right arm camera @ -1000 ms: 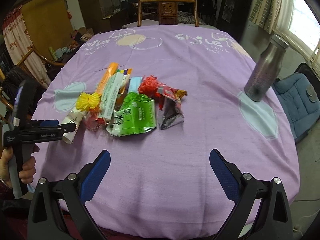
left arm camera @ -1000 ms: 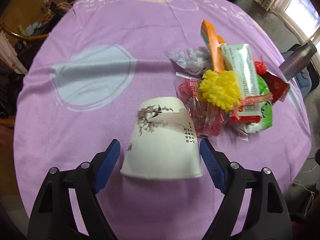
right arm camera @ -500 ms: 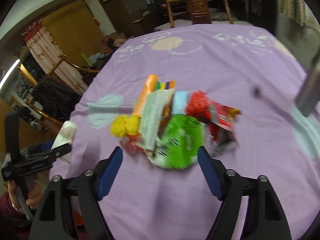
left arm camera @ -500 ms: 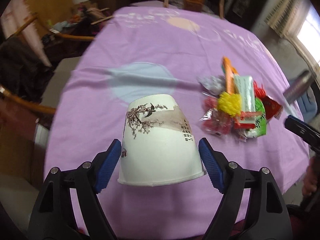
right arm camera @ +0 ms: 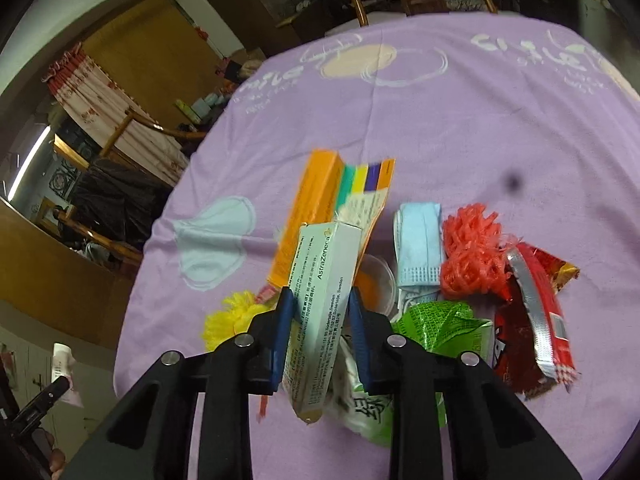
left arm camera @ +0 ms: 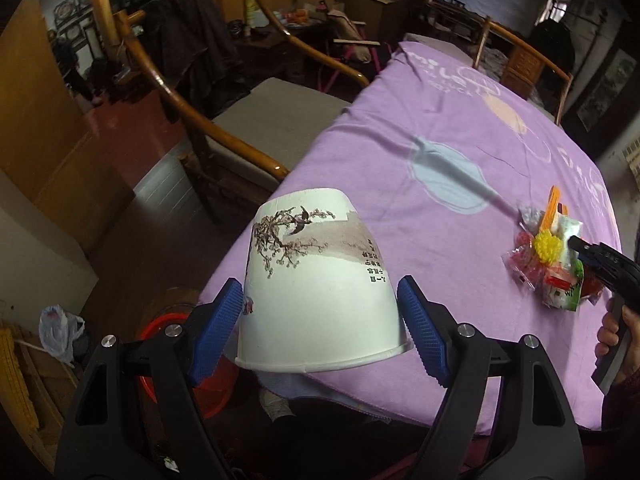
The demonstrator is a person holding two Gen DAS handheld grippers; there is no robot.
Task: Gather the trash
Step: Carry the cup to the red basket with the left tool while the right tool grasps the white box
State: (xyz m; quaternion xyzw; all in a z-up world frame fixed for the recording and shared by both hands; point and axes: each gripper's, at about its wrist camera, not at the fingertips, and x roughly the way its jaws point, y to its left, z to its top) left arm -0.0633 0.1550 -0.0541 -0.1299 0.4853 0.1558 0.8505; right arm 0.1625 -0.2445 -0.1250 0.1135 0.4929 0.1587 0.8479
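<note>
Right now my left gripper point(left arm camera: 320, 326) holds a white paper cup point(left arm camera: 318, 284) upside down, its rim toward me and its base pointing away, with a blue pad point(left arm camera: 216, 326) pressed to each side of the wall. The cup hangs in the air over the near edge of the purple tablecloth point(left arm camera: 460, 120), and a red bucket point(left arm camera: 176, 360) sits on the floor below and to the left of it. Farther out, a wooden armchair point(left arm camera: 224, 136) with a grey cushion stands beside the table.

My right gripper point(right arm camera: 320, 322) is narrowed onto a white medicine box point(right arm camera: 324, 300), which stands up on its long axis between the blue pads at the near end of the trash pile. Just to the left lies a yellow mesh ball point(right arm camera: 228, 318); to the right, a crumpled green wrapper point(right arm camera: 438, 324) and a red snack bag point(right arm camera: 532, 320). Behind those sit a blue face mask point(right arm camera: 418, 248), a red mesh bundle point(right arm camera: 472, 252) and an orange carton point(right arm camera: 312, 208).
</note>
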